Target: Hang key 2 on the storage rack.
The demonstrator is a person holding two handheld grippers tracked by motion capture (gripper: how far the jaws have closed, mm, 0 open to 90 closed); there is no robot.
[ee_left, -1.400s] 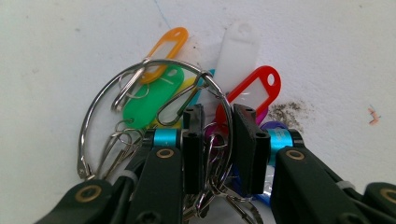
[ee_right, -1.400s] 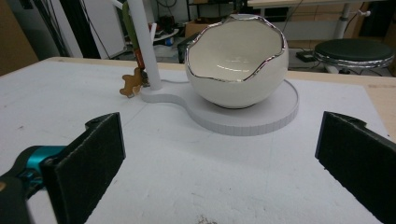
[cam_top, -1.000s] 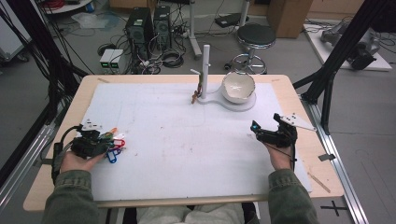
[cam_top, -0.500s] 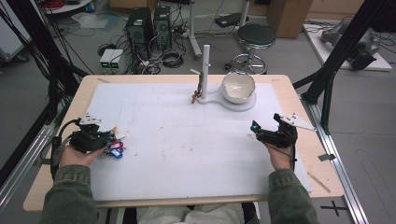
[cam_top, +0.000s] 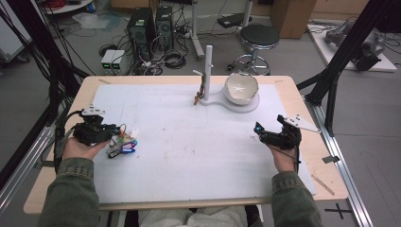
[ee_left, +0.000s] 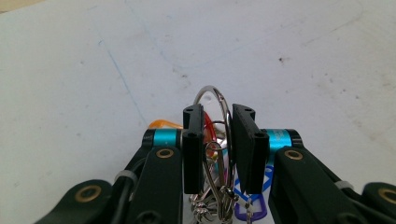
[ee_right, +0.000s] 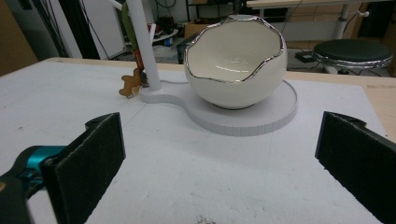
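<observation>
White-covered table (cam_top: 198, 161) | your left tongs (ee_left: 217, 149) were clamped on the key ring bunch (cam_top: 122, 143) near the left edge | your right tongs (ee_right: 219, 158) stood apart, facing the eggshell bowl (ee_right: 236, 60) at the far edge.

Worktop (cam_top: 189, 161), white-covered: broad middle open between the two hands, passable from near edge to far; far centre obstructed by upright white post (cam_top: 208, 71) on flat white base (cam_top: 227, 102), egg-shaped bowl (cam_top: 241, 88) seated on that base; near left, key bunch (cam_top: 122, 143) between the left gripper (cam_top: 113, 135) jaws; right gripper (cam_top: 260, 132) faces open ground up to the base.
</observation>
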